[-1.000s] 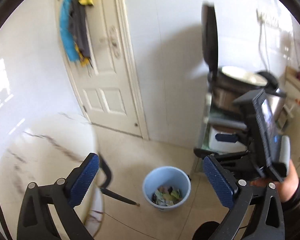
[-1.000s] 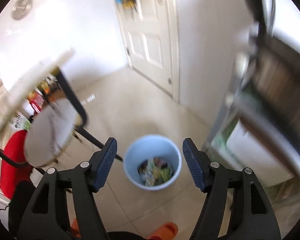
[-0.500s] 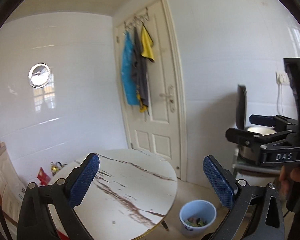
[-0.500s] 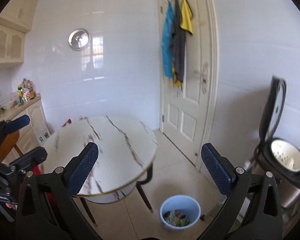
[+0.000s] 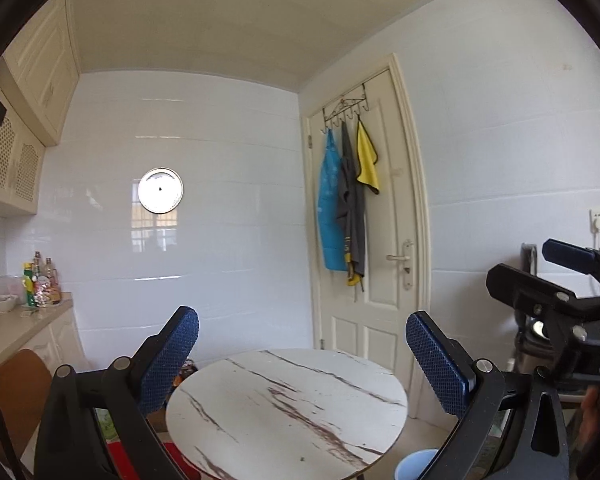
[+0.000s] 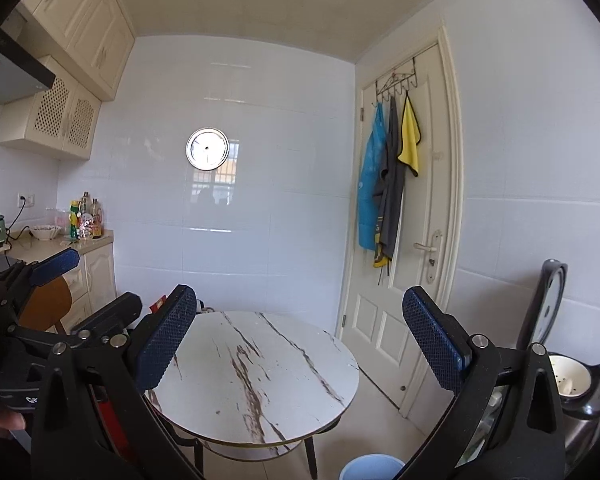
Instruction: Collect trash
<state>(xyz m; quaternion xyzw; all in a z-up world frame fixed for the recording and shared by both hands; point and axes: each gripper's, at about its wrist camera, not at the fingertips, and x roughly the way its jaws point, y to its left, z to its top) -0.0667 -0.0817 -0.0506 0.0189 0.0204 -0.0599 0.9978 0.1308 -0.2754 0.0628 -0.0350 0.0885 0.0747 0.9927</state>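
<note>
My left gripper and my right gripper are both raised level over a round white marble-patterned table, each with its blue-padded jaws spread wide apart and holding nothing. The blue trash bin sits on the floor just beside the table, near a white door, its contents hidden from me.

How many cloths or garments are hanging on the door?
3, all on the hook rack at the door's top: a blue one on the left, a dark grey one in the middle, a yellow cloth on the right. More may hide behind.
</note>
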